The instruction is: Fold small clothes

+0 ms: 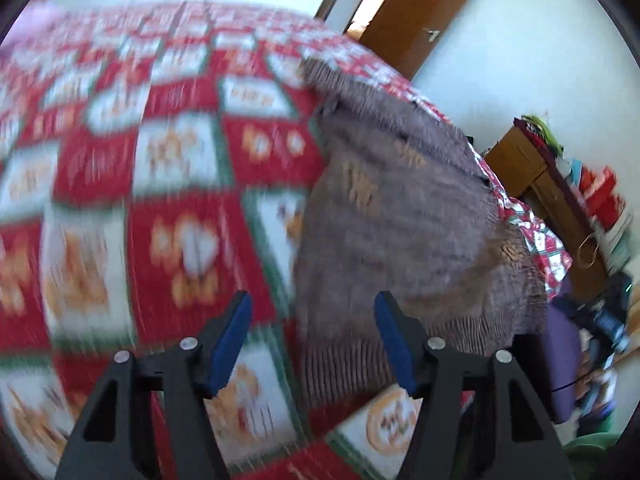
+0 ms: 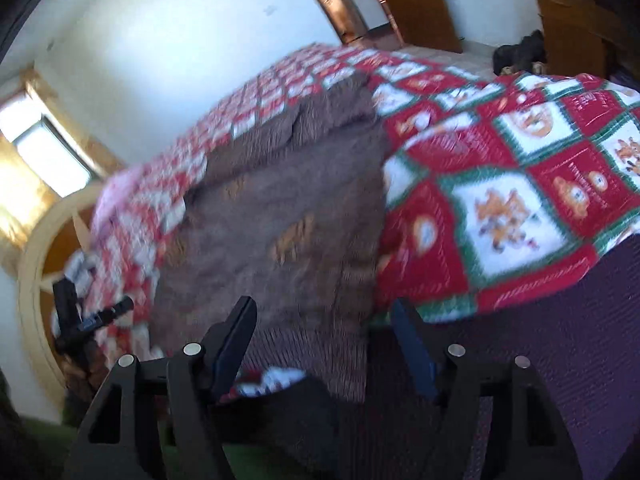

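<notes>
A brown knitted sweater with orange marks lies flat on a bed under a red, white and green patchwork blanket. My left gripper is open and empty, just above the sweater's ribbed hem near its left edge. In the right wrist view the sweater stretches away from me, its ribbed hem nearest. My right gripper is open and empty over that hem. The other gripper shows small at the left. Both views are motion blurred.
A wooden door stands beyond the bed. A wooden shelf unit with stacked items is at the right. A purple cloth lies at the bed's near right. A window is at the left.
</notes>
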Tool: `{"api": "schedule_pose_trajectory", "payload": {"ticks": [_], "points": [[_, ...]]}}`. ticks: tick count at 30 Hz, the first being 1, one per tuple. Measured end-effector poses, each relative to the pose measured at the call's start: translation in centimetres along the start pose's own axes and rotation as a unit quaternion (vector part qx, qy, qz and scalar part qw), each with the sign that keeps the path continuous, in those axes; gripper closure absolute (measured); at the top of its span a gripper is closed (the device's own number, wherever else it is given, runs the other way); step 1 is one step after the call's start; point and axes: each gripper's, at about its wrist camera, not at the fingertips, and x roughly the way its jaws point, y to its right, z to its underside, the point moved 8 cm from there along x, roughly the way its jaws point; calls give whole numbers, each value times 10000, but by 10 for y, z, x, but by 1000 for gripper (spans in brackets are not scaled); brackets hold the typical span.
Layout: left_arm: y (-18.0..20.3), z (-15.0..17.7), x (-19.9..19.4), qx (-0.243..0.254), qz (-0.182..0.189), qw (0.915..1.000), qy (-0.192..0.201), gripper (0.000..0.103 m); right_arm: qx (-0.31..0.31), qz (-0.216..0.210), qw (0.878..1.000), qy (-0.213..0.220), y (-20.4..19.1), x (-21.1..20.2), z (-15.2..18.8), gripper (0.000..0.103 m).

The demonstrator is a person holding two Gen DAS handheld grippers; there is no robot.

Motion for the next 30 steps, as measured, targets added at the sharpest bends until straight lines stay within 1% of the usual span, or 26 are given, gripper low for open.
{"api": "schedule_pose_trajectory", "payload": {"ticks": [1,3,4,5,6,7,8,9,10,11,13,14,15,16,17,18,19,20,21,23,25,27,30], "points": [[-2,7,4,-156,48,9998,-98,38,-197,137,9997,-80,-2,6,5,35],[-4,17,8,-350,133,9991,-190,38,-348,216,9990,-196,-5,14,13,38],[-2,20,7,-387,140,9990,-151,38,-336,175,9990,-250,-6,17,17,41],[-1,21,5,-393,160,9990,-108,38,-369,152,9991,-159,-8,17,16,44],[2,22,5,-403,205,9989,-104,38,-336,-53,9992,-211,-12,18,19,49],[3,24,6,-421,242,9987,-134,38,-246,-328,9986,-325,-17,21,22,63],[4,26,7,-436,251,9986,-149,38,-196,-445,9981,-387,-19,24,24,73],[5,26,8,-439,237,9986,-146,38,-196,-403,9981,-423,-18,28,24,73],[6,27,8,-438,225,9987,-130,38,-219,-271,9984,-438,-15,32,25,73],[5,27,8,-459,226,9986,-121,38,-172,-229,9986,-440,-12,35,24,75],[6,29,10,-551,323,9979,-111,39,213,-525,9976,-386,-6,39,22,73],[7,29,12,-574,379,9975,-137,43,330,-608,9968,-400,-5,37,21,73],[9,31,13,-573,459,9971,-182,54,430,-687,9958,-417,-4,39,20,73],[12,33,16,-552,488,9970,-234,62,501,-774,9949,-419,-3,40,19,73],[13,36,20,-518,427,9973,-311,81,562,-847,9940,-415,-2,40,19,73],[13,37,24,-500,325,9976,-357,94,611,-896,9932,-415,-2,41,17,73],[11,38,27,-505,237,9978,-367,94,672,-886,9929,-421,1,42,17,78],[10,38,27,-553,286,9975,-346,94,680,-812,9933,-456,2,42,16,90],[10,37,25,-626,383,9968,-324,95,693,-766,9934,-498,4,43,17,95],[12,35,21,-783,639,9943,-351,96,933,-1075,9884,-522,5,38,17,96],[18,27,15,-908,951,9908,-322,96,1092,-1439,9826,-429,4,29,8,96],[24,9,7,-930,1120,9891,-203,96,1134,-1656,9793,-262,4,19,-7,96],[30,-22,2,-915,1255,9878,-86,96,1287,-2016,9710,-8,5,8,-39,96]]}}
